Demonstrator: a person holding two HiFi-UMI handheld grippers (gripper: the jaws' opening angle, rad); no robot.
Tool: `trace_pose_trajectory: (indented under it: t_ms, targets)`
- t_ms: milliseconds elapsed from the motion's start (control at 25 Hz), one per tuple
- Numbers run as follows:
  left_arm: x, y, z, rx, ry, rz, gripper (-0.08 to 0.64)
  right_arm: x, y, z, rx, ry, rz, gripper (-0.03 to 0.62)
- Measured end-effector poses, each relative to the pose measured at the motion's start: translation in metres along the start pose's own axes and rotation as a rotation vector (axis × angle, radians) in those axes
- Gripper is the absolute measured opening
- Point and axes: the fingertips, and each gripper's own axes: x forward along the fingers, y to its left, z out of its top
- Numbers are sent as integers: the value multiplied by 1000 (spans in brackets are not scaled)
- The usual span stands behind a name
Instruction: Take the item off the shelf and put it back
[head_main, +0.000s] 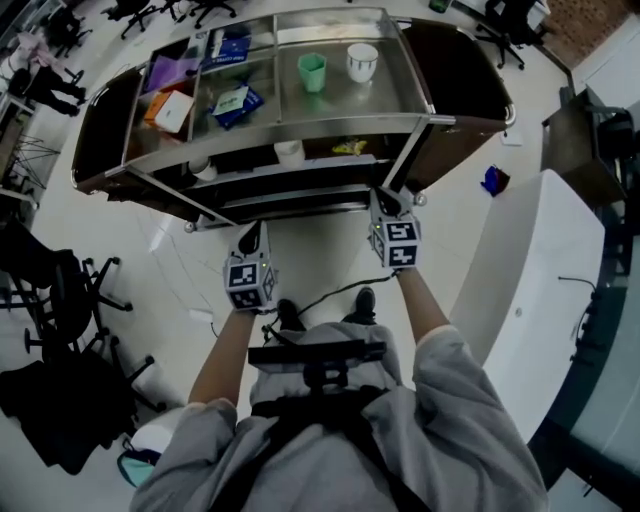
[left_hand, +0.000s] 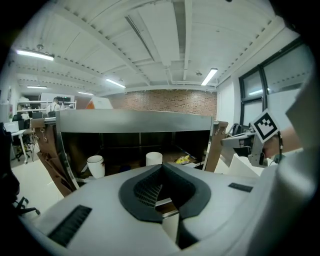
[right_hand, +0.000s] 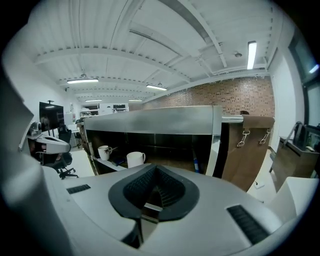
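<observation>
A steel shelf cart (head_main: 350, 125) stands in front of me. Its top shelf holds a green cup (head_main: 312, 71), a patterned white cup (head_main: 362, 61) and blue packets (head_main: 236, 103). On the lower shelf are a white mug (head_main: 289, 152), a yellow packet (head_main: 349, 147) and another mug (head_main: 200, 168). My left gripper (head_main: 252, 232) hangs short of the cart's front edge, shut and empty. My right gripper (head_main: 385, 198) is at the cart's front right post, shut with nothing between its pads. The left gripper view shows both mugs (left_hand: 95, 166) (left_hand: 154, 158) beyond the closed jaws.
An orange and white box (head_main: 172, 110) and a purple packet (head_main: 170, 72) lie at the top shelf's left end. A white counter (head_main: 530, 270) runs along my right. Office chairs (head_main: 70, 290) stand at the left. A blue object (head_main: 494, 180) lies on the floor.
</observation>
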Motion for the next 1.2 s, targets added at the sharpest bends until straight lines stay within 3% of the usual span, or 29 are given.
trace_pose_trajectory:
  t_ms: [600,1200]
  targets:
    - [-50,35,-8,-27,-13,61,6,-61,21,-31,92,17,-9,9]
    - [-71,50,-11,-85,-56,101,6,-78,26,-41,84,18,-19,8]
